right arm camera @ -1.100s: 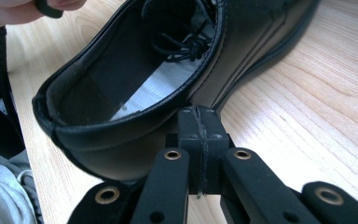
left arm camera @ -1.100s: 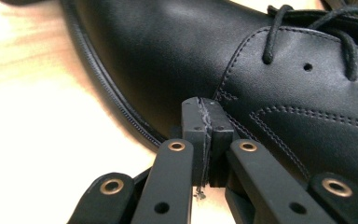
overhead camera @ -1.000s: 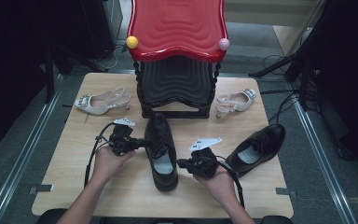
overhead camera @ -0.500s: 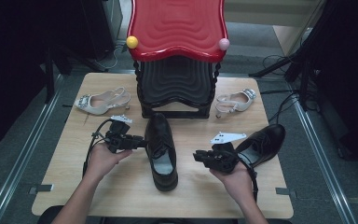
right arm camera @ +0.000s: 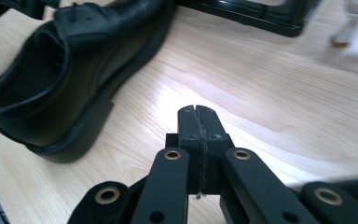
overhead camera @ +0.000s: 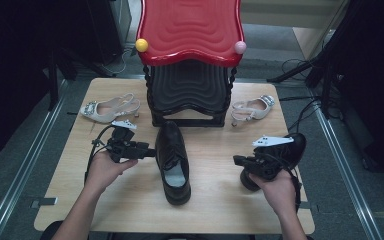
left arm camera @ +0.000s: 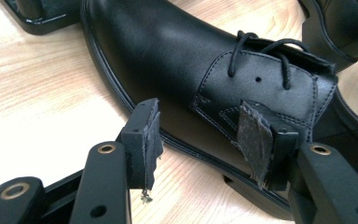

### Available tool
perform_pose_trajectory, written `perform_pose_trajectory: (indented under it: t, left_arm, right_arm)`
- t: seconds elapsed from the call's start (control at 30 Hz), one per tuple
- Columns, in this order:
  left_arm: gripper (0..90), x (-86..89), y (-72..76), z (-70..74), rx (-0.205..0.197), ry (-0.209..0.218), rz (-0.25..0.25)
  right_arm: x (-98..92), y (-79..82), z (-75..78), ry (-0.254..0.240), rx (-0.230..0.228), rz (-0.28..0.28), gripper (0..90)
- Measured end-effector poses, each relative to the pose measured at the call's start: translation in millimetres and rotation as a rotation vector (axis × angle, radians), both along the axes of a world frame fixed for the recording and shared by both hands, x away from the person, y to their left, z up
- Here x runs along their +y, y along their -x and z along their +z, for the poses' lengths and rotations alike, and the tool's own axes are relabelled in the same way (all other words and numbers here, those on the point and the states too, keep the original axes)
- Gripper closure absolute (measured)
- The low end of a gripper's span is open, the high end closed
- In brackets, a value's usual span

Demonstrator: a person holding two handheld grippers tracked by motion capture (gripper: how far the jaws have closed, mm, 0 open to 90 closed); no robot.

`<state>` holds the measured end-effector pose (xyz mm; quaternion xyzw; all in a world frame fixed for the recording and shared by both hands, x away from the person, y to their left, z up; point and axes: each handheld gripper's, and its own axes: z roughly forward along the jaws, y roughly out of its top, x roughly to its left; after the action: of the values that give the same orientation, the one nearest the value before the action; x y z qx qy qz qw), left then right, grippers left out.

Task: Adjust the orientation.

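We have a black gripper in each hand. The left gripper (overhead camera: 147, 152) carries a grey three-cornered plate on top and trails a looping black cable; the right gripper (overhead camera: 237, 161) has the same plate and cable. Our forearms are bare, no sleeves in sight. Up close, each jaw is a flat black link with brass-ringed holes. The left gripper's pads (left arm camera: 255, 135) are grey, frayed and ragged at the edges; the right gripper's pads (right arm camera: 189, 122) are squared black blocks.
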<state>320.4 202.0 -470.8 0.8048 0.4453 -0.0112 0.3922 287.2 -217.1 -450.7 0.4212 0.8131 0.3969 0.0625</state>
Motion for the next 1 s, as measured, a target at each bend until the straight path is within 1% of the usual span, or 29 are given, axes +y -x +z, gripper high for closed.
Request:
perform_pose_trajectory:
  t: [0.13, 0.3, 0.4, 0.5, 0.6, 0.8, 0.87, 1.0]
  left_arm:
    - [48.7, 0.6, 0.2, 1.9, 0.002, -0.003, -0.003]
    - [48.6, 2.9, 0.4, 3.6, 0.0, 0.0, -0.002]
    - [48.5, 4.0, 0.2, 3.4, -0.002, 0.003, 0.006]
    - [48.3, 5.4, -0.3, 3.3, -0.001, 0.0, 0.009]
    - [48.1, 5.8, -0.4, 3.1, -0.002, 0.0, 0.013]
    - [47.2, 4.2, -0.5, 1.6, -0.001, 0.003, 0.008]
    - [46.8, 4.1, -0.7, 1.1, -0.001, 0.004, 0.007]
    - [46.2, 4.3, -1.0, 0.1, 0.001, 0.011, 0.014]
  right_arm:
    - [-15.3, 0.0, 4.9, 0.013, 0.011, -0.029, 90.0]
    - [-34.4, 2.7, 12.5, 0.022, 0.0, -0.071, 90.0]
    - [-43.1, 4.0, 13.0, 0.028, 0.01, -0.089, 90.0]
    - [-50.5, 5.0, 10.3, 0.058, 0.027, -0.104, 90.0]
    - [-53.8, 5.1, 5.3, 0.084, 0.045, -0.107, 90.0]
    - [-51.6, -0.7, -14.2, 0.115, 0.118, -0.084, 90.0]
    - [-48.4, -3.2, -19.9, 0.114, 0.138, -0.065, 90.0]
    - [-46.7, -5.4, -21.3, 0.085, 0.151, -0.059, 90.0]
